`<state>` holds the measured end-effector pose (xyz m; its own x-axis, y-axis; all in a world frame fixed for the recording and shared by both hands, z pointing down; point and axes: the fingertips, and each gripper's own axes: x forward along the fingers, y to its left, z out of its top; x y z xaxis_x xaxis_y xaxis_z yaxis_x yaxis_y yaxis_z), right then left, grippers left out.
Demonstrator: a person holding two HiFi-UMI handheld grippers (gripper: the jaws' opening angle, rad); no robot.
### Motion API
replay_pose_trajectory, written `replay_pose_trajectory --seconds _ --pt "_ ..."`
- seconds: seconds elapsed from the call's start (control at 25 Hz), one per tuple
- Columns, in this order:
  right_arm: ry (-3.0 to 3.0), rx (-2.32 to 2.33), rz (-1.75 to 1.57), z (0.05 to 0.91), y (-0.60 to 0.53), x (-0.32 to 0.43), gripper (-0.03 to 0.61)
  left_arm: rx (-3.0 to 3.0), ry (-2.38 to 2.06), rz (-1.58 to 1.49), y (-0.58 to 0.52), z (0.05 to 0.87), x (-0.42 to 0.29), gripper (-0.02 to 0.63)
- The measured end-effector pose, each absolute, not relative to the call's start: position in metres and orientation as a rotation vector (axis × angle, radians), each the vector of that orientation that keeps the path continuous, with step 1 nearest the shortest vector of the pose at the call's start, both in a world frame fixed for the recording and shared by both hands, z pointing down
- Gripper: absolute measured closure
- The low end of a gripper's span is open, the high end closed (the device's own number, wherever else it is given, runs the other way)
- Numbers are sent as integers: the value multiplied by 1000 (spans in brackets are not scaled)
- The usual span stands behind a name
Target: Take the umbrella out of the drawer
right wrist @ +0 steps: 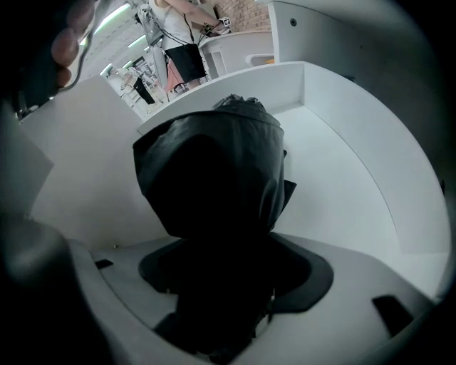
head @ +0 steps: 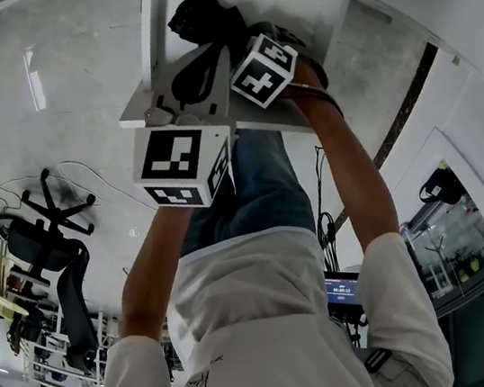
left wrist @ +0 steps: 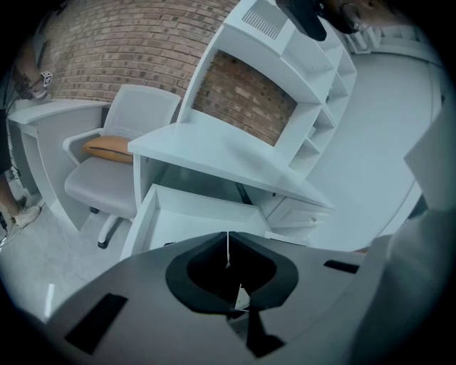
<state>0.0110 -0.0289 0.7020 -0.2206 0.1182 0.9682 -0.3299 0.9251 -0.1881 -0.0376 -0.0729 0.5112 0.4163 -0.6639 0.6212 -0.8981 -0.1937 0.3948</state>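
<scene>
Brick wall (left wrist: pixel 128 43) backs a white workstation on a pale tiled floor (head: pixel 69 79). At the far left stands a grey chair (left wrist: pixel 107 178) with an orange cushion (left wrist: pixel 107 148) on its seat, close beside the white desk (left wrist: pixel 214 153). A black office chair (head: pixel 51 255) stands well apart on the open floor.

Under the desk top, the drawer (left wrist: pixel 187 212) stands pulled out, its white interior facing up. White shelving (left wrist: pixel 313 78) rises from the back of the desk.

The person holds both grippers forward over the furniture. The left gripper (left wrist: pixel 228 248) has its jaws closed together, with only a thin seam between them and nothing held. It is just beside the right gripper, above the front of the drawer.

The right gripper (right wrist: pixel 226 274) has its jaws clamped on the umbrella (right wrist: pixel 210 171), a folded black bundle whose fabric stands up out of the jaws and fills the middle of the right gripper view. From the head view the umbrella (head: pixel 200 17) shows as a dark mass just beyond the right gripper, against white panels. Behind it lies a white surface (right wrist: pixel 342 192) with a raised curved edge. This is possibly the drawer's inside, though the distortion does not let me confirm it, nor whether the umbrella touches that surface.
</scene>
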Motion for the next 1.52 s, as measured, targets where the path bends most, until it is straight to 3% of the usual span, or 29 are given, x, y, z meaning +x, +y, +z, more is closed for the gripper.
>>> replay_pose_trajectory --seconds 0.76,1.52 --pt "-1695 249 253 721 -42 22 307 1946 -1328 364 -73 508 -40 595" --pt "-1724 219 364 702 -31 19 327 1920 -1331 343 -68 505 -52 595"
